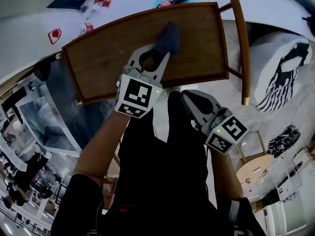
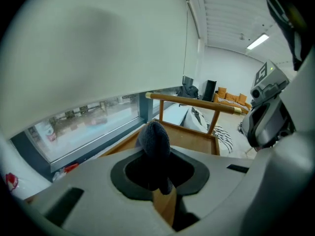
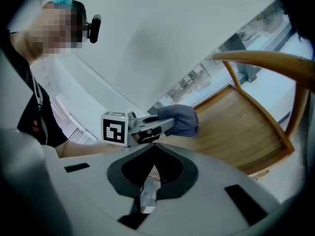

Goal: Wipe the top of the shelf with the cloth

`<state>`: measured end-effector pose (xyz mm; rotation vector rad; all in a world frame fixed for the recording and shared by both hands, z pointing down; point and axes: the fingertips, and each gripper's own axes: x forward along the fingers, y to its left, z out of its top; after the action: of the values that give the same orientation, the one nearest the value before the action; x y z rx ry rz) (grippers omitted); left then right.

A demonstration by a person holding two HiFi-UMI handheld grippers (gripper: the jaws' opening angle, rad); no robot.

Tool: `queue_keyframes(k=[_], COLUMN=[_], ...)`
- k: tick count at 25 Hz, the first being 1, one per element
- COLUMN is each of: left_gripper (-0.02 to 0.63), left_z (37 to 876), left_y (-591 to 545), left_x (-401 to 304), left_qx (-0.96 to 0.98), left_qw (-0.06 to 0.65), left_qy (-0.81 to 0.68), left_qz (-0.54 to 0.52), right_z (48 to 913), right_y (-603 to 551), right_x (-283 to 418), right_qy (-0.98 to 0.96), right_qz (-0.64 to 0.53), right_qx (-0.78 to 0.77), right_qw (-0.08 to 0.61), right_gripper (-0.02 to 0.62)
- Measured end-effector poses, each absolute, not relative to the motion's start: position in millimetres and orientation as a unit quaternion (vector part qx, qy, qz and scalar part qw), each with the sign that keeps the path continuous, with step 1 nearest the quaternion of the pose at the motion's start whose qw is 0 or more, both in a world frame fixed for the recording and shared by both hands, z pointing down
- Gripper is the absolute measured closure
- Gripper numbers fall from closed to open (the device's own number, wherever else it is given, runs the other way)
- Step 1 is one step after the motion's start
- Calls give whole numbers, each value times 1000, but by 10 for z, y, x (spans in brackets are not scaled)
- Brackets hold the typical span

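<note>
The shelf's wooden top (image 1: pixel 113 53) is a rimmed brown board below me. My left gripper (image 1: pixel 159 49) reaches over its middle and is shut on a dark blue-grey cloth (image 1: pixel 168 37), which rests on the wood near the far rim. In the left gripper view the cloth (image 2: pixel 153 137) bulges up between the jaws of that gripper (image 2: pixel 155 154). My right gripper (image 1: pixel 184 94) hangs off the shelf's near edge, shut with nothing in it. The right gripper view looks past its own closed tips (image 3: pixel 153 150) at the left gripper (image 3: pixel 167 124), the cloth (image 3: pixel 185 119) and the board (image 3: pixel 236 127).
A curved wooden rail (image 1: pixel 239 38) runs along the shelf's right side. A white cushion with a striped black-and-white item (image 1: pixel 281 68) lies to the right. Behind the shelf a white ledge (image 1: pixel 29 38) carries small red-and-white things (image 1: pixel 69 32). A round wooden table (image 1: pixel 256 171) is lower right.
</note>
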<state>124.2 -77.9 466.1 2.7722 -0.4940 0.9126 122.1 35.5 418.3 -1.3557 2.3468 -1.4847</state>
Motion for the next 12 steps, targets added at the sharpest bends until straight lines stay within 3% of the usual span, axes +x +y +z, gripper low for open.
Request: queue_keyframes(k=[12], left_gripper=[537], left_z=[4519], left_y=[-851], left_x=[-858], left_qx=[894], left_qw=[117], left_qy=[-295], left_qz=[317], right_z=[4073], right_y=[173], right_x=[-70], right_qy=[807], right_qz=[-474], right_qx=[-351], right_qw=[-22], right_gripper=[592])
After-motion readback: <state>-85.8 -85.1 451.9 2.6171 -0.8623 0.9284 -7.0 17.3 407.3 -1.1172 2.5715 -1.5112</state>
